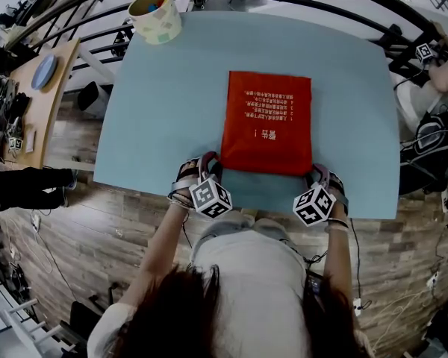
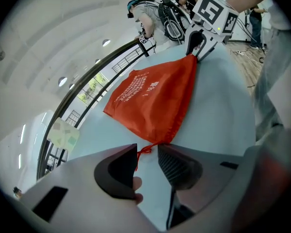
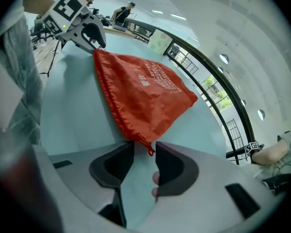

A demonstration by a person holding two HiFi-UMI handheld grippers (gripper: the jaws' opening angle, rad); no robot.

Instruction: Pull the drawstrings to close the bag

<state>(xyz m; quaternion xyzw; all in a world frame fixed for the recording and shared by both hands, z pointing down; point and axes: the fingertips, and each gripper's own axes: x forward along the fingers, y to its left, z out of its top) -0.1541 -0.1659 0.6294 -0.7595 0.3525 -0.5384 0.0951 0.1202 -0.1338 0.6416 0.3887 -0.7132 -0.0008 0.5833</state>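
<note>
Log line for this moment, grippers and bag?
bag: flat on table, not cinched | left gripper: open around left drawstring | right gripper: open around right drawstring

Pale blue table (image 1: 149, 125), red bag (image 1: 269, 121) flat near its front edge, patterned cup (image 1: 155, 15) at far corner

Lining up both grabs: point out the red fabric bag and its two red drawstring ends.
Red fabric bag (image 1: 267, 121): head view, middle of the cloth.
Left red drawstring end (image 2: 145, 149): left gripper view, its knot.
Right red drawstring end (image 3: 150, 151): right gripper view, its tip.
</note>
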